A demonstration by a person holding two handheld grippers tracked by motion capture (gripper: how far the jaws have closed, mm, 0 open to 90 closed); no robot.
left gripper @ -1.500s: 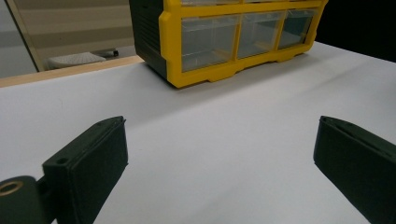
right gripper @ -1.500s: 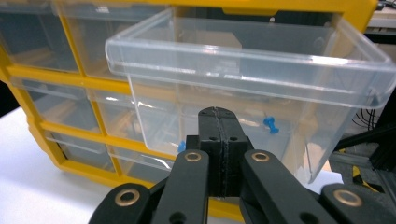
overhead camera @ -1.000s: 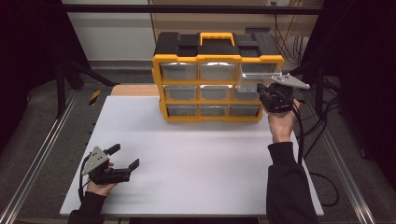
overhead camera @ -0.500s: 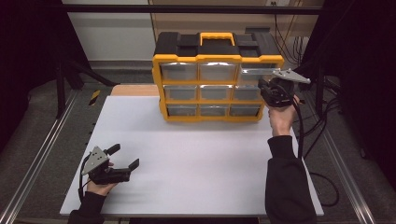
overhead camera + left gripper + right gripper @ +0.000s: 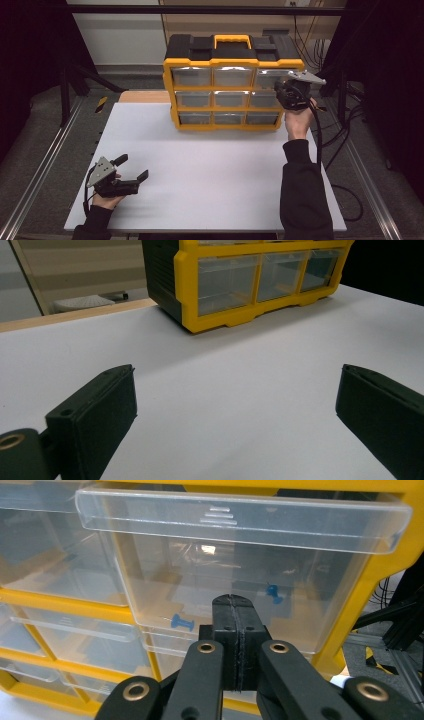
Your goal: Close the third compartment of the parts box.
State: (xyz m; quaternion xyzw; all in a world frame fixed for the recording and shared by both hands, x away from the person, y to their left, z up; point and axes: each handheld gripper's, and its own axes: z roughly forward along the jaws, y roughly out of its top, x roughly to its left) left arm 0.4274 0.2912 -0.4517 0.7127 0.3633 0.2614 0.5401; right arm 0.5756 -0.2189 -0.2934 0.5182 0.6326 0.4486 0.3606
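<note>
Listing the risk: our right gripper (image 5: 235, 605), jaws pressed together on nothing, noses the top-right clear drawer (image 5: 240, 575) of the yellow organizer (image 5: 233, 89) at upper centre; a skewed push could jam it, while our left gripper (image 5: 131, 169) rests wide open, lower left.

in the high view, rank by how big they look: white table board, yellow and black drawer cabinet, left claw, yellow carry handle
1. White table board
2. Yellow and black drawer cabinet
3. Left claw, nearer the camera
4. Yellow carry handle; close to the claw, so that order is unsure.
</note>
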